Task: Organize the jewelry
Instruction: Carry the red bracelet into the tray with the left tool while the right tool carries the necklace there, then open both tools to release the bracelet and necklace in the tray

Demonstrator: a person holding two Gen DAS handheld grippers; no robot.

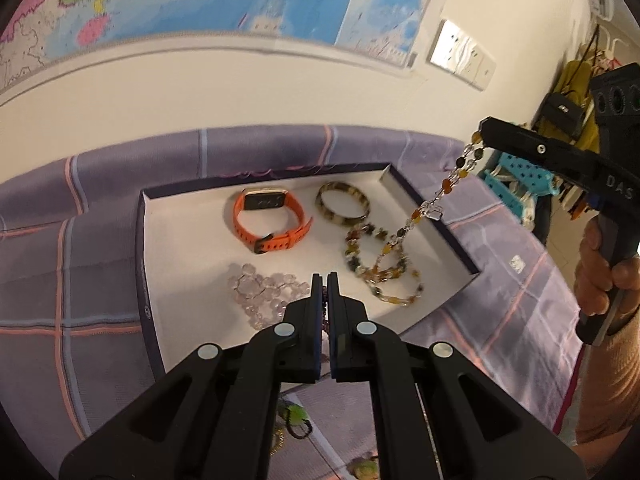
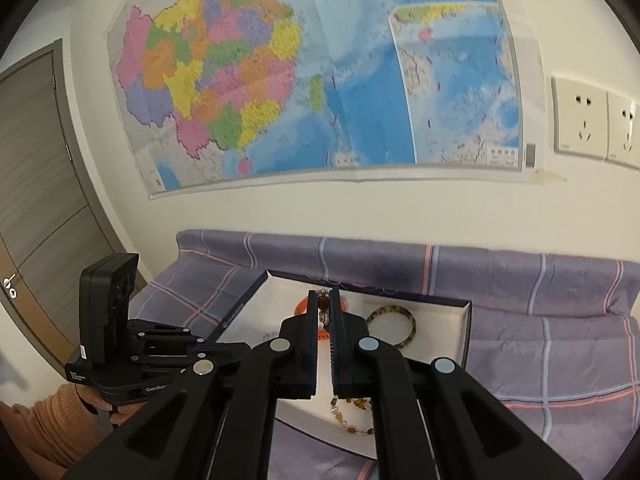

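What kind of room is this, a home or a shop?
Probably a room in a home. A big coloured wall map hangs above a surface covered in purple plaid cloth, with wall sockets beside it and a wooden door nearby.

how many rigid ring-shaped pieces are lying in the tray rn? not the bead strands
2. The orange watch sits at the tray's far middle; the tortoiseshell bangle lies just right of it. Anything under the gripper fingers near the front edge may be hidden.
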